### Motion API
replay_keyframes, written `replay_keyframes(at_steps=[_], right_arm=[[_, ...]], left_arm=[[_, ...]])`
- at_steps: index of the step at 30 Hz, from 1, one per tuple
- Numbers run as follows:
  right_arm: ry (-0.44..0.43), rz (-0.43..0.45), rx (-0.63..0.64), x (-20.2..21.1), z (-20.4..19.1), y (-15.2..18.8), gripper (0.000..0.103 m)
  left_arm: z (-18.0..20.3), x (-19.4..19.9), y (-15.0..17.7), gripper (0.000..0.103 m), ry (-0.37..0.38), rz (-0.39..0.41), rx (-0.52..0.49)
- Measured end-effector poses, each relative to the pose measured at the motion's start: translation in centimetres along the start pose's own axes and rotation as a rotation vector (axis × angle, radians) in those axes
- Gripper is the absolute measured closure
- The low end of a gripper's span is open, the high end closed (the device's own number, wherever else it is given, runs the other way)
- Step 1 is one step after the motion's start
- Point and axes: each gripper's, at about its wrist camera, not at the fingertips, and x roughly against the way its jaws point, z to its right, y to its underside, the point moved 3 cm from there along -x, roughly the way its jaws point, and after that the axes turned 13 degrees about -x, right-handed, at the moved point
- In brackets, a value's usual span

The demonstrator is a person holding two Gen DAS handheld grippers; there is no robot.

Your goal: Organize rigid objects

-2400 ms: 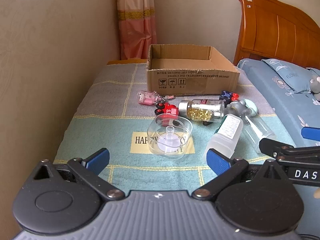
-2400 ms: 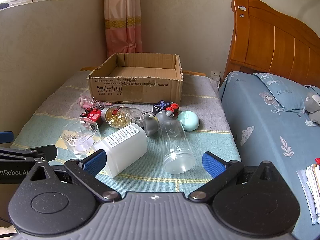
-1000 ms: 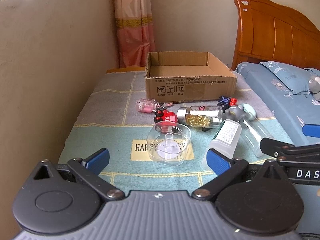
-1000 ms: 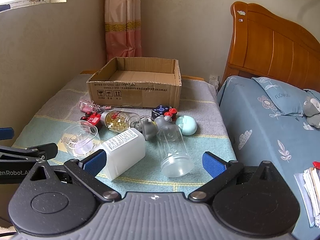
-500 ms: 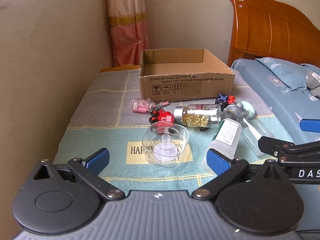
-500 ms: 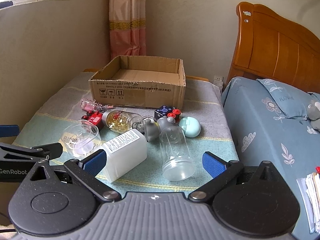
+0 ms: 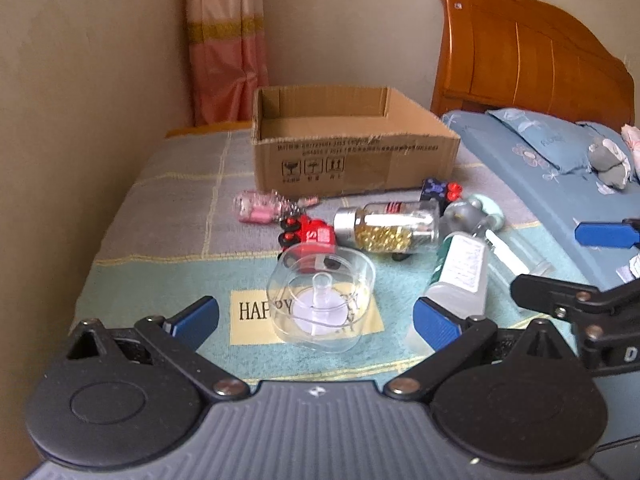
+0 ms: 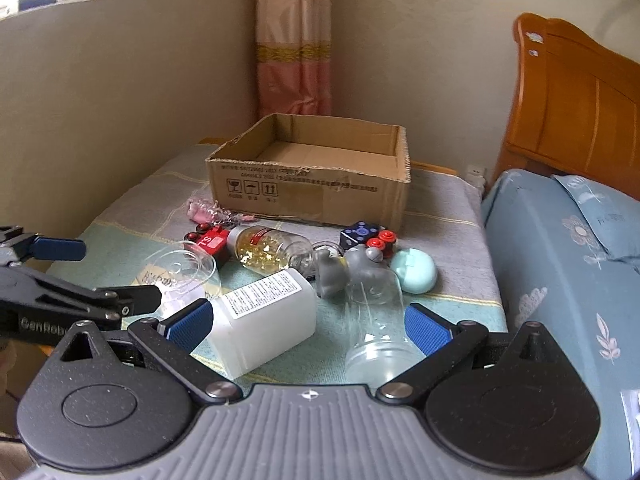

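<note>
An empty cardboard box [image 7: 352,148] [image 8: 316,176] stands at the back of a cloth-covered table. In front of it lie a clear round container [image 7: 322,300], a capsule jar [image 7: 386,228] [image 8: 268,249], a white bottle [image 8: 264,314] [image 7: 460,272], a clear glass jar [image 8: 374,324], a red toy car [image 7: 308,234], a pink keychain [image 7: 260,212], a dark cube [image 8: 360,234] and a mint egg-shaped case [image 8: 414,272]. My left gripper [image 7: 316,322] is open, just short of the clear container. My right gripper [image 8: 308,326] is open, near the white bottle and glass jar.
A plain wall runs along the table's left side, with a pink curtain [image 8: 294,40] in the corner. A bed with blue bedding [image 8: 560,264] and a wooden headboard [image 7: 528,56] borders the right. The patterned cloth [image 7: 160,240] has free space at the left.
Both grippers have drifted closer to the objects and turned slightly; the right wrist view now looks more leftward. Nothing on the table has moved, and both grippers stay open.
</note>
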Motion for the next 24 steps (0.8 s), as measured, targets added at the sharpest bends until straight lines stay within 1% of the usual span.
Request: replay_keyframes(at_steps=[6,13,16,20,24], right_arm=[[-0.066,0.001,0.082,-0.8,-0.1,0.6,0.0],[-0.148,-0.032,0.108,-2.0,-0.3,0.6,0.0],[-0.17,-0.042,0.113,-2.4,-0.4,0.6,0.0],[-0.186,-0.063,0.106,-3.3,-0.6,0.5,0.0],[-0.195,-0.078,0.111,-4.0,-0.9,0.3,0.0]], left_arm=[[-1.0,-2.1,0.1,0.001,0.03,-0.01,0.002],[-1.1,-4.9,0.3,0.001,0.063,-0.056,-0.026],[-1.3,-6.0,0.7,0.001,0.051,-0.081,-0.043],[-2.1,-6.3,1.2,0.001,0.078,-0.088,-0.01],[-3.0,-6.0,1.6,0.001,0.072,-0.088,-0.006]])
